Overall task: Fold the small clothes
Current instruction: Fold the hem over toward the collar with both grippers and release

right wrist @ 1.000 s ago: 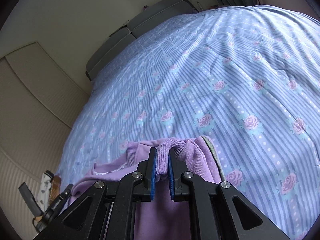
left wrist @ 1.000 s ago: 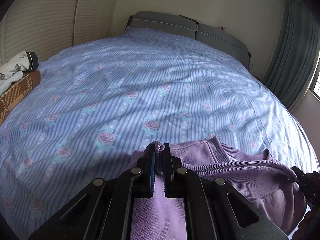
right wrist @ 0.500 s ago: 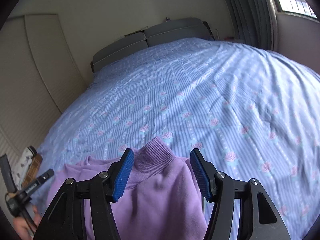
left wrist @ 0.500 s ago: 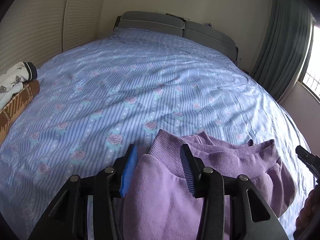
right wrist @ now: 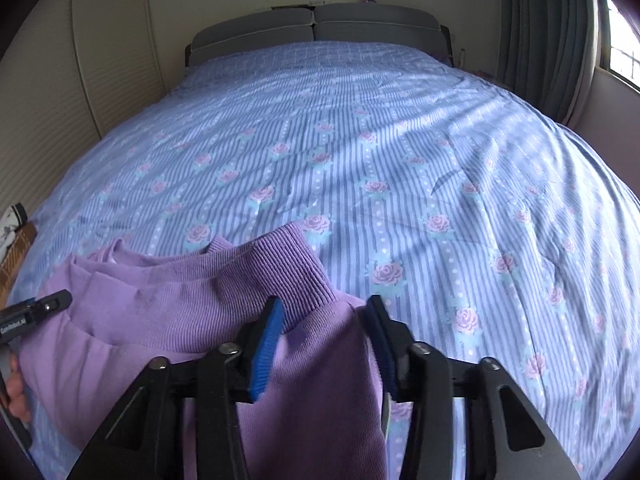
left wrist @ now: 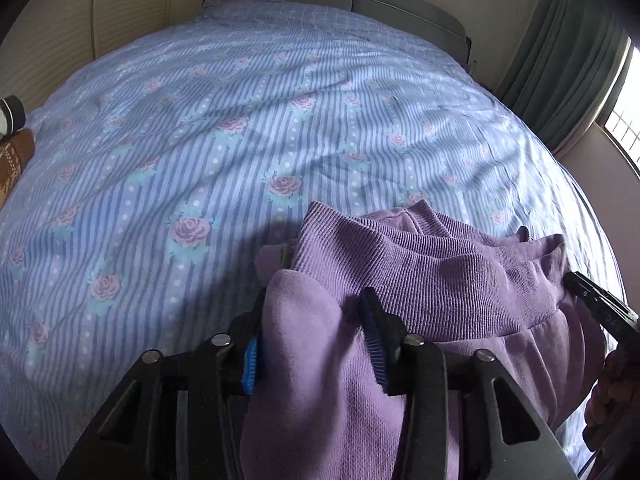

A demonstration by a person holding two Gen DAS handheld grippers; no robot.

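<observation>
A small purple sweatshirt (left wrist: 420, 280) with a ribbed hem lies folded on the blue rose-patterned bedspread (left wrist: 240, 120), near the bed's front edge. My left gripper (left wrist: 312, 320) is open, its jaws standing either side of the garment's left corner without pinching it. My right gripper (right wrist: 324, 328) is open too, its jaws astride the right corner of the sweatshirt (right wrist: 180, 304). The right gripper's tip shows at the right edge of the left wrist view (left wrist: 596, 304), and the left gripper's tip at the left edge of the right wrist view (right wrist: 36, 308).
A pile of other clothes, brown checked and white printed (left wrist: 12, 148), sits at the bed's left edge. A grey headboard (right wrist: 316, 28) is at the far end. Curtains (right wrist: 548, 40) and a window are on the right.
Both grippers were shut on the sweatshirt's corners a second ago. They have opened and let the garment go, and it now rests on the bed.
</observation>
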